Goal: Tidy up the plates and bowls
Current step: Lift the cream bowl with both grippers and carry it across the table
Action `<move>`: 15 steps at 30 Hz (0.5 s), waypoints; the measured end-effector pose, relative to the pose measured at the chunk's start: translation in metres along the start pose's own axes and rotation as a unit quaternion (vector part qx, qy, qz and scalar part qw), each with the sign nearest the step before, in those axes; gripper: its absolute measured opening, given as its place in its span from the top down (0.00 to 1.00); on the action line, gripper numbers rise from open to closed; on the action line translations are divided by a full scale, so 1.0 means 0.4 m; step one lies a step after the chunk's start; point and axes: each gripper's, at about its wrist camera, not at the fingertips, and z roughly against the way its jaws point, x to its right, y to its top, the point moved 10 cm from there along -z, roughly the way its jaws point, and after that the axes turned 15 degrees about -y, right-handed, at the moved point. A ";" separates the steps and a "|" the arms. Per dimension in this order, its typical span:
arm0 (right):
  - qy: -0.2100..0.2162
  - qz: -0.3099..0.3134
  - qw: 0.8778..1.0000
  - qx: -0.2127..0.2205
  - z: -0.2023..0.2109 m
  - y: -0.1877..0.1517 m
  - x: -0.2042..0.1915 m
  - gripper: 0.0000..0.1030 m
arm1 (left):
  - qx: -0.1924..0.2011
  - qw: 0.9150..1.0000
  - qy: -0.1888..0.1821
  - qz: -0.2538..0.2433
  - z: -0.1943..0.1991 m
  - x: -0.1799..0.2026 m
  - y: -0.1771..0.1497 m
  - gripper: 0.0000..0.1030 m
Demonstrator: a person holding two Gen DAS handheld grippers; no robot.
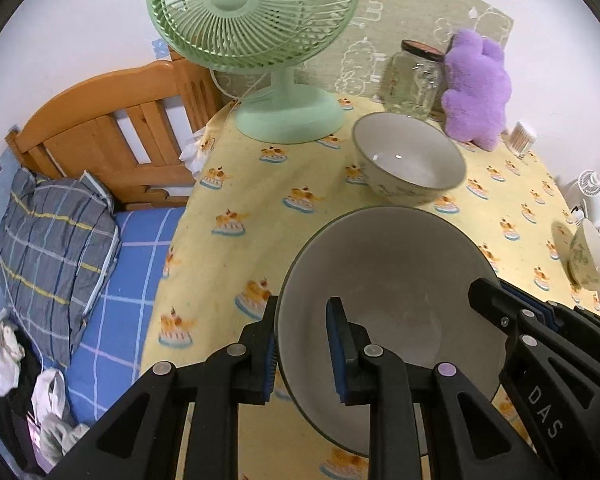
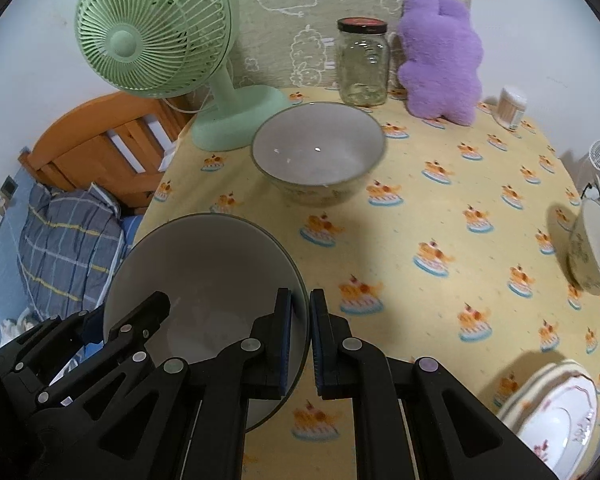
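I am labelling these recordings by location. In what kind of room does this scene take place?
Probably a bedroom at home, not a kitchen. A wooden bed frame with a striped pillow stands right beside the table, and a purple plush toy and a green desk fan stand on it.

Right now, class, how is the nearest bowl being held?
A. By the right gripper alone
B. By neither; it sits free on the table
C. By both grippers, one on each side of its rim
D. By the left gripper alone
C: the left gripper straddles one side of the bowl's rim, and the right gripper pinches the opposite side.
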 end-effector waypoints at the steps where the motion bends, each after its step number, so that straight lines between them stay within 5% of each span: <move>1: 0.002 0.001 1.000 0.001 0.009 -0.008 0.011 0.88 | 0.003 1.000 0.001 0.001 0.009 0.013 -0.009 0.80; 15: 0.011 0.021 1.000 -0.009 0.116 -0.185 0.129 0.88 | 0.011 1.000 0.011 0.023 0.100 0.131 -0.149 0.80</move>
